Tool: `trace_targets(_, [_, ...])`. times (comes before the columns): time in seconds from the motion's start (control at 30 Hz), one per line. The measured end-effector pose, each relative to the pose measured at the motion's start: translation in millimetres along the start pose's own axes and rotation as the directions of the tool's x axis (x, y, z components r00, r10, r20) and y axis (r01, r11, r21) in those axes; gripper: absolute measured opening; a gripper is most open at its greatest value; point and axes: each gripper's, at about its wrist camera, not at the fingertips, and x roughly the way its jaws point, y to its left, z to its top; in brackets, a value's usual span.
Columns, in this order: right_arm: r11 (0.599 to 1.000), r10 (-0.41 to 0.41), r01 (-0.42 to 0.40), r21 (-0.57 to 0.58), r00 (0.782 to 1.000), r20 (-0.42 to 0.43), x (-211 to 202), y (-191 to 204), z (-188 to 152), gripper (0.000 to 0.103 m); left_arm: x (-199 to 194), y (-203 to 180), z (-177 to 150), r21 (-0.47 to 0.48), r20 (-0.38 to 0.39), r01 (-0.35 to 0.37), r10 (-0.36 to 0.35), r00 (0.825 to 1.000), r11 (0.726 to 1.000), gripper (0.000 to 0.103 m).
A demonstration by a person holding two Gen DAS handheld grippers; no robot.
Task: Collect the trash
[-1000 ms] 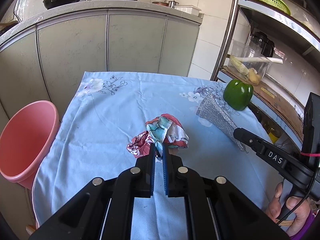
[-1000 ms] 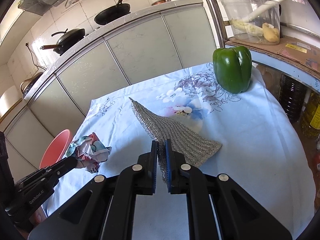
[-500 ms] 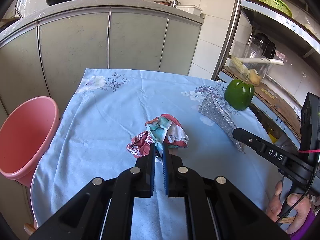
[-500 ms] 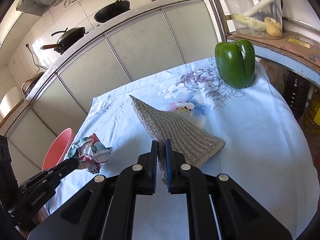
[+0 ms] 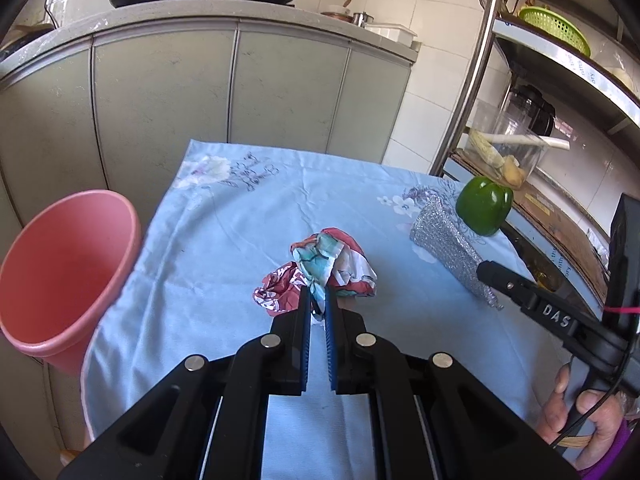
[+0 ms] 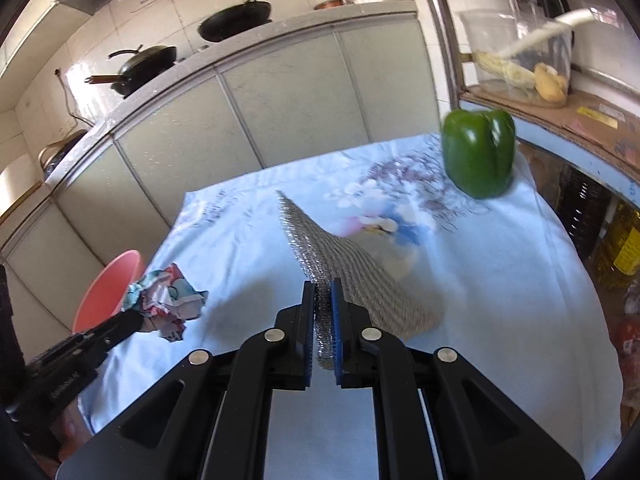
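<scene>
A crumpled colourful wrapper sits mid-table on the blue floral tablecloth, and my left gripper is shut on its near edge. The wrapper and the left gripper also show at the left of the right wrist view. My right gripper is shut on the near edge of a silver mesh scrubber cloth, which slopes away over the table. In the left wrist view the right gripper and the mesh lie to the right. A pink bin stands off the table's left edge.
A green bell pepper stands at the table's far right corner. A metal shelf rack with a clear container is on the right. Grey cabinets with pans on top run behind. A person's hand holds the right gripper.
Both grippers stay shut on the same items. The views have shifted only slightly, and the right wrist view is a little blurred.
</scene>
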Motion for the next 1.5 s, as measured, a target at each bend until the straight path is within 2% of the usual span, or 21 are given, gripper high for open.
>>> trace_targets(0.37, [0.989, 0.111, -0.108, -0.103, 0.993, 0.028, -14.3, 58.8, 21.4, 0.008, -25.9, 19.1, 10.6, -0.016, 0.08, -0.042, 0.043, 0.996, 0.999, 0.006])
trace_targets(0.6, [0.962, 0.175, -0.169, -0.213, 0.984, 0.012, -16.0, 102.1, 31.7, 0.008, -41.9, 51.5, 17.2, -0.079, 0.113, -0.094, 0.102, 0.988, 0.992, 0.006])
trace_targets(0.77, [0.957, 0.109, -0.136, -0.255, 0.987, -0.119, 0.6, 104.0, 21.1, 0.009, -44.7, 65.3, 11.8, -0.093, 0.1, -0.097, 0.106, 0.989, 0.991, 0.006])
trace_targets(0.83, [0.963, 0.066, -0.105, -0.249, 0.985, -0.16, 7.6, 97.3, 14.1, 0.017, -43.6, 67.1, 9.0, -0.095, 0.091, -0.092, 0.101, 0.991, 0.991, 0.006])
trace_targets(0.9, [0.965, 0.029, -0.075, -0.25, 0.983, -0.182, 14.2, 90.0, 6.2, 0.034, -42.7, 68.3, 6.0, -0.091, 0.087, -0.088, 0.095, 0.992, 0.992, 0.006])
trace_targets(0.97, [0.966, 0.003, -0.056, -0.252, 0.978, -0.207, 22.7, 86.5, 2.2, 0.038, -40.2, 69.3, 3.6, -0.087, 0.078, -0.085, 0.092, 0.993, 0.993, 0.006])
trace_targets(1.17, [0.951, -0.088, 0.014, -0.309, 0.97, -0.227, 47.6, 88.3, -8.3, 0.039, -33.9, 69.2, -1.0, -0.085, 0.056, -0.077, 0.082, 0.995, 0.993, 0.006])
trace_targets(1.37, [0.952, -0.124, 0.04, -0.304, 0.957, -0.264, 65.3, 75.7, -18.4, 0.039, -26.0, 65.1, -4.2, -0.069, 0.037, -0.062, 0.065, 0.997, 0.996, 0.006])
trace_targets(1.5, [0.945, -0.106, 0.015, -0.328, 0.959, -0.264, 64.4, 78.8, -22.5, 0.051, -21.3, 64.3, -3.0, -0.071, 0.025, -0.062, 0.063, 0.998, 0.996, 0.006])
